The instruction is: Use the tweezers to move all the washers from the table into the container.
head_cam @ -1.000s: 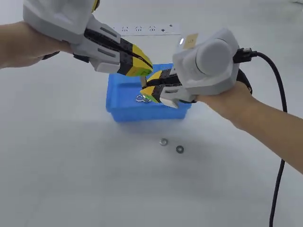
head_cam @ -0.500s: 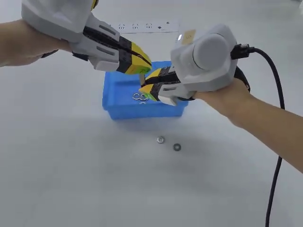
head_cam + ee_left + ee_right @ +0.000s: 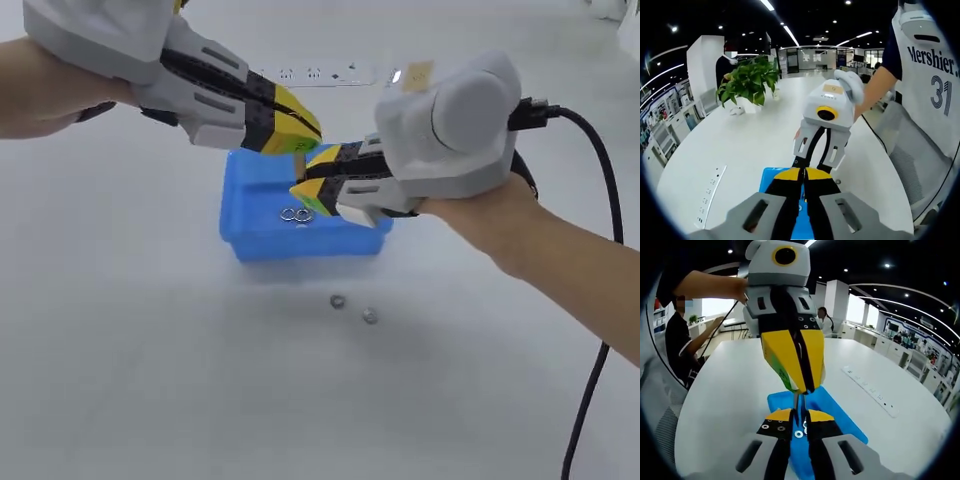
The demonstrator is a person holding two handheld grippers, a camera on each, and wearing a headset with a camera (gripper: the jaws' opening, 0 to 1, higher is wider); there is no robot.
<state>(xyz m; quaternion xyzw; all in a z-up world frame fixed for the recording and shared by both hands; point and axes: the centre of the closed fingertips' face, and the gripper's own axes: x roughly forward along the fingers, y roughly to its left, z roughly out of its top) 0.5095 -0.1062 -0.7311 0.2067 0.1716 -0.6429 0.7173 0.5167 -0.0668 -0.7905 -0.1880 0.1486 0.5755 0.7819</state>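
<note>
Head view and both gripper views. The left gripper (image 3: 308, 135), its yellow-tipped jaws pressed together, hung over the blue rectangular plastic container (image 3: 250, 238). The right gripper (image 3: 302, 192) faced it from the other side, jaws drawn close with a slim gap between them. In the right gripper view a thin dark sliver, which I took for the tweezers (image 3: 799, 402), ran from that gap up to the left gripper's tips; I could not tell which gripper was actually gripping it. Several small silver ring-shaped washers (image 3: 295, 215) lay inside the container, while two more rested on the white table (image 3: 150, 360), just in front of the container's near wall and near each other. I judged the task partly done. Hazards from here: with the two sets of tips nearly touching, a small misjudgement could twist the tweezers or drop them into the container. The flat washers on the smooth top could skid or flick away under a slanted pinch — and, lying close together, one might be nudged while I went for the other. A low approach could also shove the light container.
</note>
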